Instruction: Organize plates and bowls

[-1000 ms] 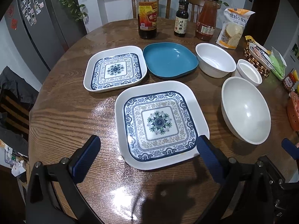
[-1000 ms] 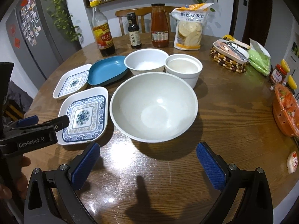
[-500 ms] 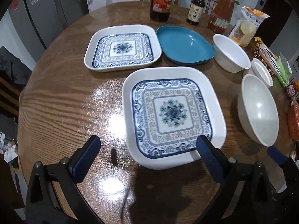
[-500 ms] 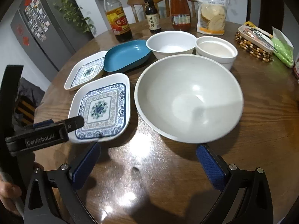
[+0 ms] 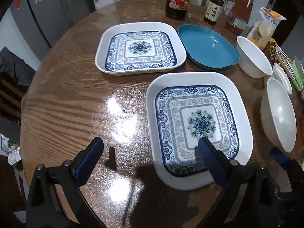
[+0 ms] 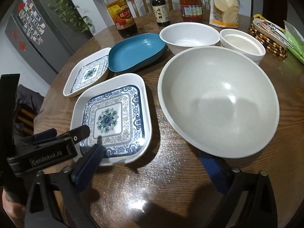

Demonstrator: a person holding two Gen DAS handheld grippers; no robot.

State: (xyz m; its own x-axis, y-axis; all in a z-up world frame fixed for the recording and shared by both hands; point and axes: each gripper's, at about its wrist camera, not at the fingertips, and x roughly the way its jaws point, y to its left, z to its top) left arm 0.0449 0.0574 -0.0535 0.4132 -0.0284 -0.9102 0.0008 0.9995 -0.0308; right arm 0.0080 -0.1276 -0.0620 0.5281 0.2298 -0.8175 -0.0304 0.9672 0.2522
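round wooden table (image 5: 62,98), glossy w/ lamp glare, in a kitchen-dining room; grey fridge (image 6: 36,36) w/ magnets at left, chairs and a trailing plant behind. sauce bottles and a flour bag stand along the far edge.

large white bowl (image 6: 218,102) sits just ahead of the right tool (image 6: 150,165), its near rim over the right finger; jaws wide but closing, nothing pressed between them. near patterned plate (image 5: 197,127) lies under the left tool (image 5: 150,159): right finger over the plate's near inner corner, left finger over bare table, jaws spread, nothing gripped. touching or not, can't tell.

plate is square, white rim, blue-green floral centre. a matching far plate (image 5: 140,47) lies beyond, w/ a teal dish (image 5: 207,45) just beside it, then a mid white bowl (image 6: 188,36) and a small white bowl (image 6: 241,43).
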